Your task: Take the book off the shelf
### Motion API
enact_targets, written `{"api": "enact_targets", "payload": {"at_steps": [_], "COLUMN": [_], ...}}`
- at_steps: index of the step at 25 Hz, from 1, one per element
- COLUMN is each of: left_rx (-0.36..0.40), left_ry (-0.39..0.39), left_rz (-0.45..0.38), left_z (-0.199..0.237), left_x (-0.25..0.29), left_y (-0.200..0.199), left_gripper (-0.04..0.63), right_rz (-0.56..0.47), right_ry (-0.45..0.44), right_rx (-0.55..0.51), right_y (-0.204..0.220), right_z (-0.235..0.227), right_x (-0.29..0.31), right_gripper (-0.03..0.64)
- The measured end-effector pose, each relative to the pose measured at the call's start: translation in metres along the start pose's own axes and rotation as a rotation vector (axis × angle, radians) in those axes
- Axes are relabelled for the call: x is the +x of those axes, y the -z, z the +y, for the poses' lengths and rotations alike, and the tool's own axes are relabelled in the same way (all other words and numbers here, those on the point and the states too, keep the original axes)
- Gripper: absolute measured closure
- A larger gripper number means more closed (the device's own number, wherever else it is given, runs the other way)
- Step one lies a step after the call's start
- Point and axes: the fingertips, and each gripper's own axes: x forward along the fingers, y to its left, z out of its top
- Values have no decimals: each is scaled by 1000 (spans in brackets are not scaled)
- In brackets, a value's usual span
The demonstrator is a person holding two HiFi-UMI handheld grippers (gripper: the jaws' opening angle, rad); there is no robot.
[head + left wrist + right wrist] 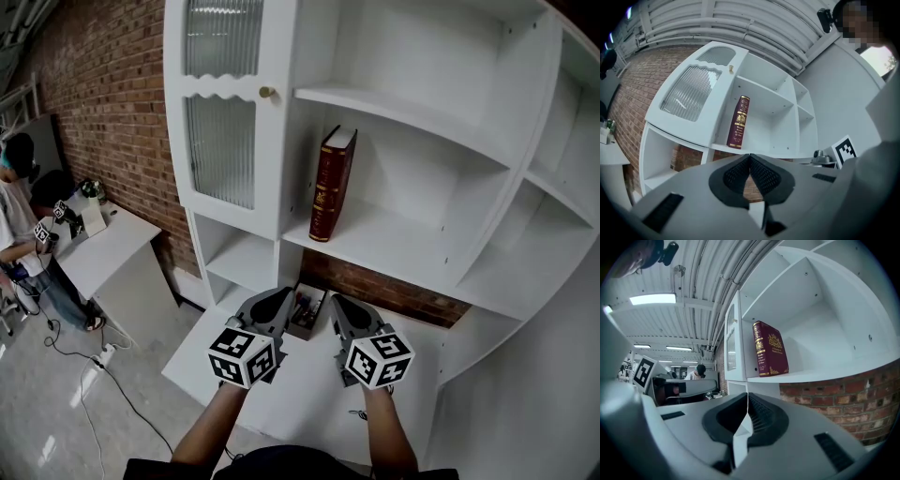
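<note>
The dark red book [333,185] stands on the middle board of the white shelf [412,246]. It is at the left end of that board, just beside the side wall. It tips a little, and its spine with the gold print faces out to you.

On the other side of that wall is a door [221,150] with wavy glass and a small gold knob [267,92]. Under the book's board the brick wall [394,292] shows. A small dark box [307,311] sits there at the back of the low white board [309,394]. You cannot tell what is in it.

Your two claws are lower than the book and well apart from it. Both point at the shelf, side by side and near each other, over the low white board. The left gripper [283,293] has its jaws pressed tight together with nothing between them. The right gripper [336,300] is just like it, jaws together and holding nothing.

Far to the left, a person [19,206] stands at a white table [103,248].
</note>
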Motion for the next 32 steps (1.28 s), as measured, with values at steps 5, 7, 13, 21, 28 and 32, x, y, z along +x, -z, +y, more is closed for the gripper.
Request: {"api": "enact_targets", "payload": {"at_steps": [5, 7, 13, 21, 28, 32], "left_rx": [1, -4, 26, 49, 47, 57], "left_ry": [-24, -28, -36, -61, -75, -93], "left_rz": [-12, -24, -45, -74, -80, -77], "left_z": [3, 4, 10, 15, 19, 24], "left_x": [16, 22, 45, 72, 98, 114], "left_y": [-6, -10, -30, -52, -60, -65], "left_gripper": [580, 580, 578, 563, 433, 316], "right_rz": [-3, -3, -10, -4, -2, 2], "right_ry": [-6, -4, 2, 10, 34, 47], "right_rx": [2, 9, 36, 62, 89, 101], "right_y": [-3, -1, 0, 6, 11, 15], "right_z": [-10, -15, -31, -46, -61, -68], "right_x": [3, 3, 8, 12, 10, 10], "right_gripper": [597, 597, 597, 597, 597, 597]}}
